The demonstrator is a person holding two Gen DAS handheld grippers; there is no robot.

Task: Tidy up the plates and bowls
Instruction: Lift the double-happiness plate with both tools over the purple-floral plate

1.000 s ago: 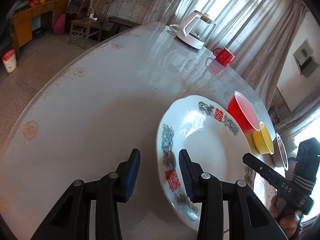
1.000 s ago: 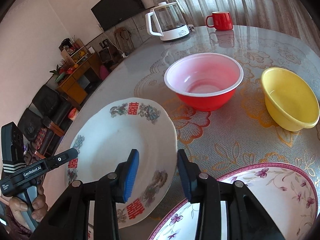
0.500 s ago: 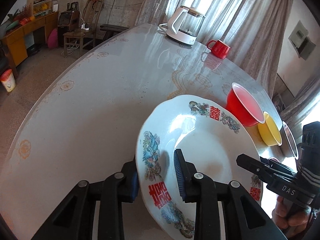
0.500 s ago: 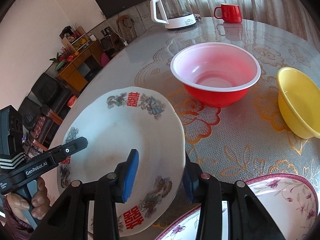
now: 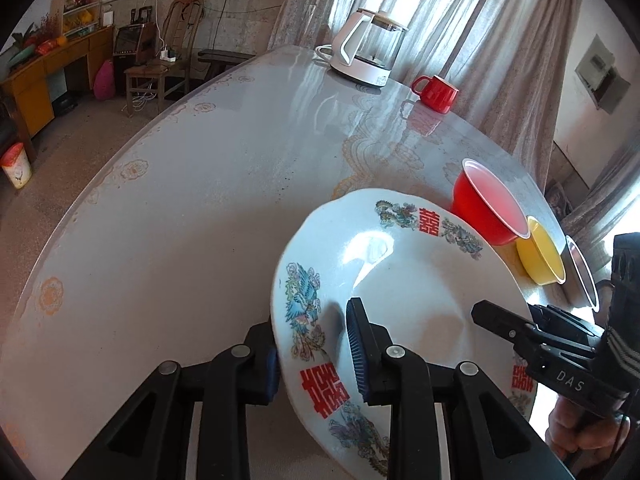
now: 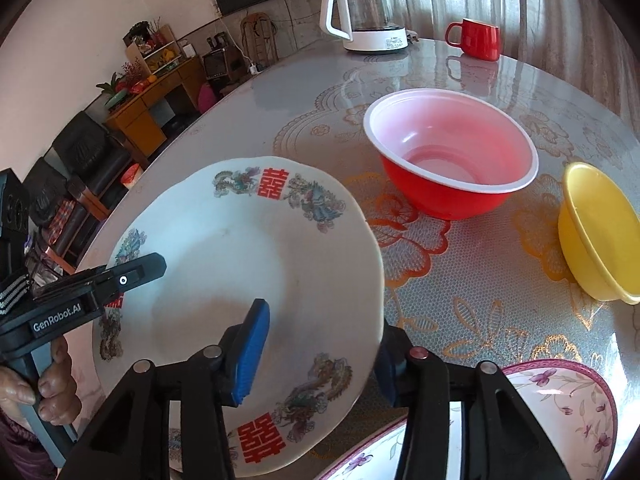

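A white plate with red characters and bird patterns is tilted up off the table, its near-left rim between the jaws of my left gripper, which is shut on it. One pad lies on the plate's inside and the other is hidden behind the rim. In the right wrist view the same plate has its right rim between the jaws of my right gripper. They stand apart, with the blue pad over the plate's inside and the far finger hidden behind the edge. A red bowl and a yellow bowl stand beyond.
A flower-patterned plate lies at the near right, under my right gripper. A white kettle and a red mug stand at the round table's far side. A hand holds the left gripper's handle.
My left gripper has closed on the plate's rim, and the plate has come up and tilted. The plate's right rim now sits between my right gripper's jaws, which kept about the same width.
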